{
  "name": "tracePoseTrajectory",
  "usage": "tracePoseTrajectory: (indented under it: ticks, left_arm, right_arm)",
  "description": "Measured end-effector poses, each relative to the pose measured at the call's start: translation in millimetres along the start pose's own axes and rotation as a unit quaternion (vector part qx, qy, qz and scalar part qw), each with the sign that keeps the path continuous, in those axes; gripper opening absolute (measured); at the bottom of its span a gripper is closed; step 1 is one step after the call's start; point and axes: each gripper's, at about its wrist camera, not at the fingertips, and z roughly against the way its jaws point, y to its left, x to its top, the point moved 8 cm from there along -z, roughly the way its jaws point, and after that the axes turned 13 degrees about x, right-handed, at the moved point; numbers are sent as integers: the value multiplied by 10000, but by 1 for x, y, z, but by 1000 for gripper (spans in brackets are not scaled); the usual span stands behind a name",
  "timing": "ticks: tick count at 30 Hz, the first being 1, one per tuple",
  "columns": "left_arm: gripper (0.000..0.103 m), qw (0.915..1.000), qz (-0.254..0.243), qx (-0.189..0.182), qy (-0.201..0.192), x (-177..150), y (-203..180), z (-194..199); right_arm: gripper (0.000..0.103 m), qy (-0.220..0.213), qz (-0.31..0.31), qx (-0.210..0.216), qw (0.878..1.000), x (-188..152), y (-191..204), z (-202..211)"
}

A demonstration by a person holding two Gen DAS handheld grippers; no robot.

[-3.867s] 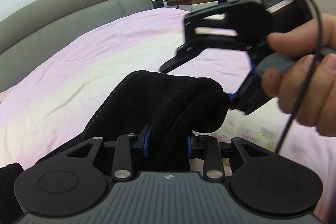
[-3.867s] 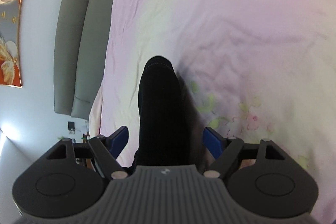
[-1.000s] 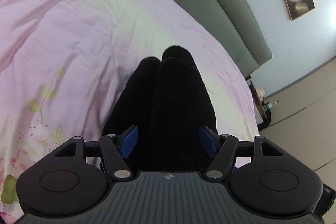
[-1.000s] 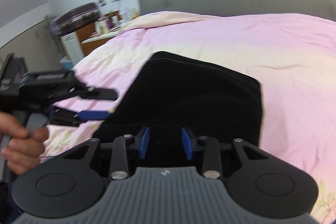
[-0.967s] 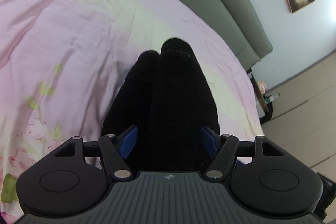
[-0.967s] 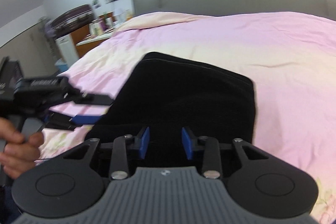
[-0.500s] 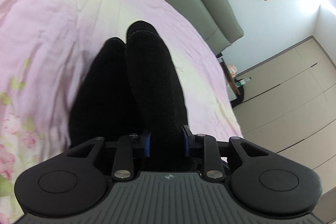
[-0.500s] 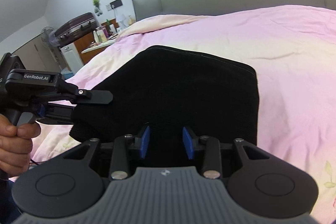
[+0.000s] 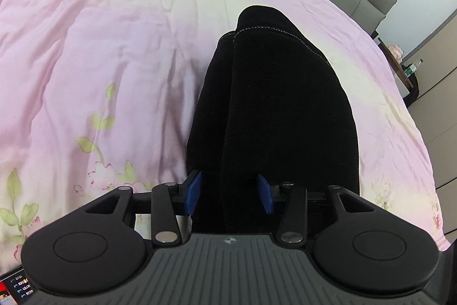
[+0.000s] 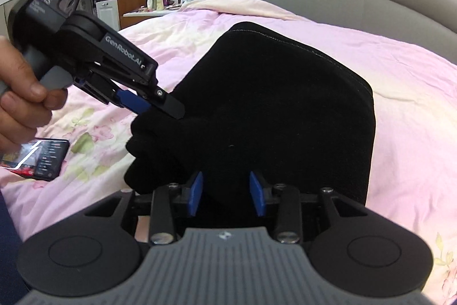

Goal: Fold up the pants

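On the wrinkled pink floral quilt (image 9: 114, 53), both tools grip the folded, nubby black pants (image 10: 271, 110).

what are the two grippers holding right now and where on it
Both hold the black pants. The left gripper pinches a bunched corner of the near edge; the right gripper clamps the same near edge farther along.

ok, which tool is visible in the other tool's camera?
The left tool: the right wrist view shows it hand-held at left, tip at the edge of the black pants. The left wrist view shows no other tool.
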Motion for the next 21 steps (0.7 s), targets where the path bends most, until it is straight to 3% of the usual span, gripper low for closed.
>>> tracePoseTrajectory:
  ticks: [3,5,7,9,13,16,21]
  left_arm:
    - [54,9999,108,-46,-16,2,2,0]
    - [54,9999,143,-69,0,1,2,-1]
    - [54,9998,183,-88,7,1,3,0]
    - [52,9998,195,11,30,0,6,-1]
    - [54,9997,223,-32,-121,3,4,5]
    - [54,9996,96,-28,-274,6,-5,12]
    - [59,9999,31,-2,-134,2,-5,3]
  right_arm:
    - [31,-478,-306,221,9981,23,0,11]
    - [32,-607,-190,179,9978,35,4,5]
    - [32,-422,-42,221,9989,34,12,-14]
    - [32,120,-14,345,9993,16,19,-37]
    - [34,267,479,358,9979,4,30,-29]
    - [33,2,70,725,9973,21,17,-5]
    - [38,-533,-581,438,9959,84,-44,15]
